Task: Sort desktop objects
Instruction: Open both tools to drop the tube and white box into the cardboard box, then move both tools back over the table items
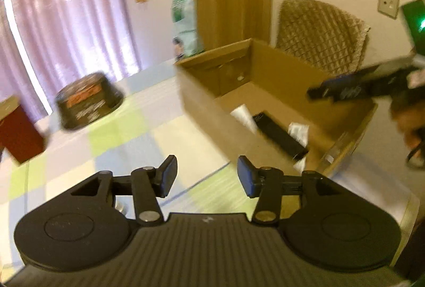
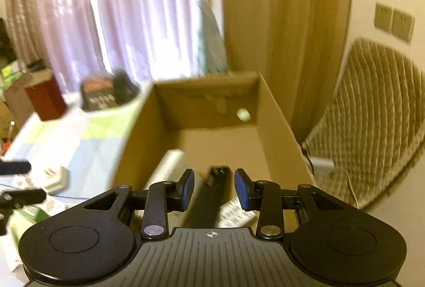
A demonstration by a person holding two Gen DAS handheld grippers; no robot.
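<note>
Some things already lie in the box (image 2: 276,127), like a black bar (image 2: 209,196) and white packs (image 2: 170,167), but a dark tub (image 1: 89,101) and red box (image 1: 18,130) wait at the desk's far edge, and both the left gripper (image 1: 206,175) and right gripper (image 2: 213,188) have wide open, empty fingers.

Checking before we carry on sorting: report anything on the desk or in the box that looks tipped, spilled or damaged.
Nothing stands out. The cardboard box sits upright with a long black item and white packets lying inside. The dark tub and red box rest on the table. Blur hides fine detail.
</note>
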